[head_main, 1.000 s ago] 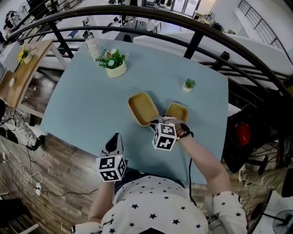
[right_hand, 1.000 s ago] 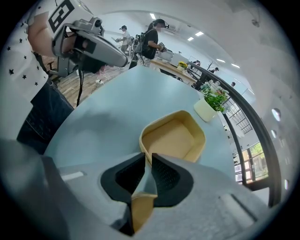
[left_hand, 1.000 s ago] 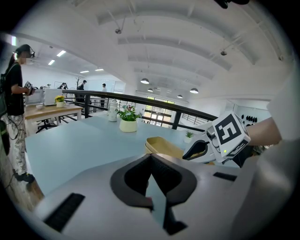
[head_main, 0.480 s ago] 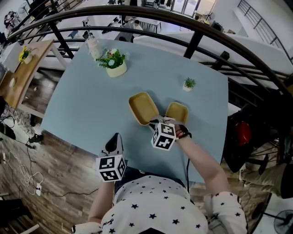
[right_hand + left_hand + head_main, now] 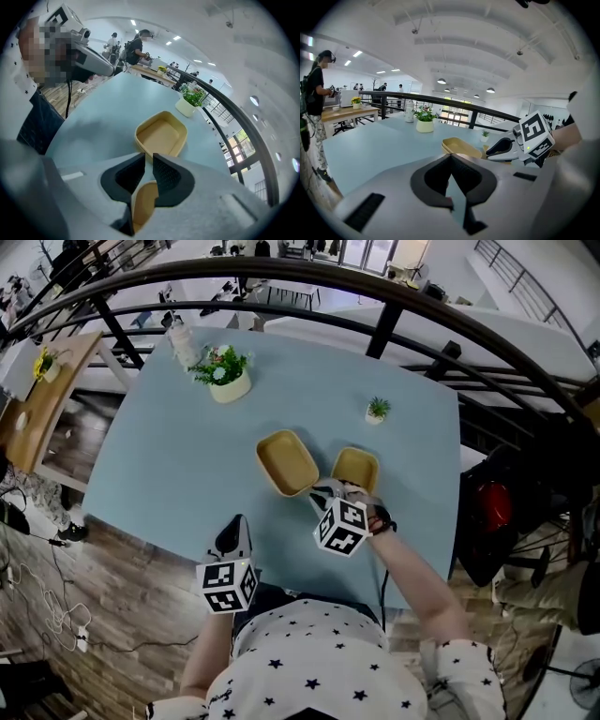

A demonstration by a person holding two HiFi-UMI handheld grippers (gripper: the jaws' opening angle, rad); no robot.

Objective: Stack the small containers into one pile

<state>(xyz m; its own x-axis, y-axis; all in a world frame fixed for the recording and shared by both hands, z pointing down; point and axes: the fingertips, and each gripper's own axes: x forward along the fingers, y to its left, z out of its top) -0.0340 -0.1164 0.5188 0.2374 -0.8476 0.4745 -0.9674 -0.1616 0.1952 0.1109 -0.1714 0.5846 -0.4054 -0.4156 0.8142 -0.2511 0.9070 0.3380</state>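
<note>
Two yellow containers rest on the light blue table (image 5: 169,456). The larger container (image 5: 286,462) lies open and empty, left of the smaller container (image 5: 355,470). My right gripper (image 5: 325,493) is shut on the smaller one's near-left rim; in the right gripper view that container (image 5: 144,204) shows between the pads (image 5: 166,176), with the larger container (image 5: 161,133) just ahead. My left gripper (image 5: 231,538) is shut and empty over the table's near edge. In the left gripper view it (image 5: 451,159) points toward the larger container (image 5: 461,147) and the right gripper (image 5: 501,147).
A flowering plant in a white pot (image 5: 223,376) and a bottle (image 5: 183,338) stand at the far left of the table. A tiny potted plant (image 5: 377,411) sits behind the containers. A dark railing (image 5: 394,310) curves past the far edge. A person (image 5: 316,89) stands beyond the table.
The head view has shifted a little. The right gripper stays at the smaller container's rim, and the left gripper has not moved.
</note>
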